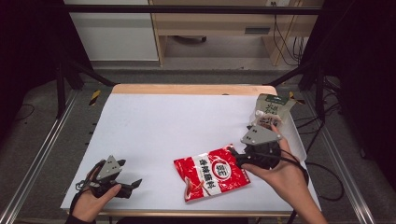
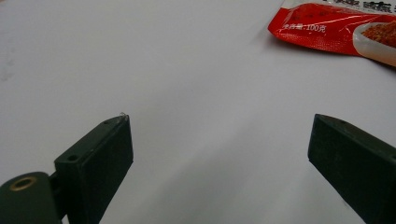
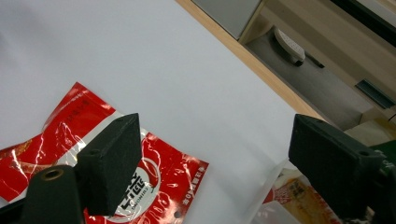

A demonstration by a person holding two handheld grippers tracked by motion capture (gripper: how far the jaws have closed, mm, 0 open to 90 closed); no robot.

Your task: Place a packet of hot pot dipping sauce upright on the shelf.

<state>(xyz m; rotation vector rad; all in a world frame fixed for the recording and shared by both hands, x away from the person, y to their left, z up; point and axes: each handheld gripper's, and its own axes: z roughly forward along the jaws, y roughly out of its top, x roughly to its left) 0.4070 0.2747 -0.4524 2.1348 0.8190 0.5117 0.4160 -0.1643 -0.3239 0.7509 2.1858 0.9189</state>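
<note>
1 red sachet (image 1: 212, 174), 1 green-topped pouch (image 1: 269, 112), 2 tongs, left (image 1: 133, 184), right (image 1: 237, 157), 1 table (image 1: 163, 116)

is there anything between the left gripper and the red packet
Nothing visible. The left gripper, jaws open, sits at the near left of the white table, and only bare surface lies between it and the red packet. The right gripper is at the packet's far side, and the green pouch stands beyond that.
</note>
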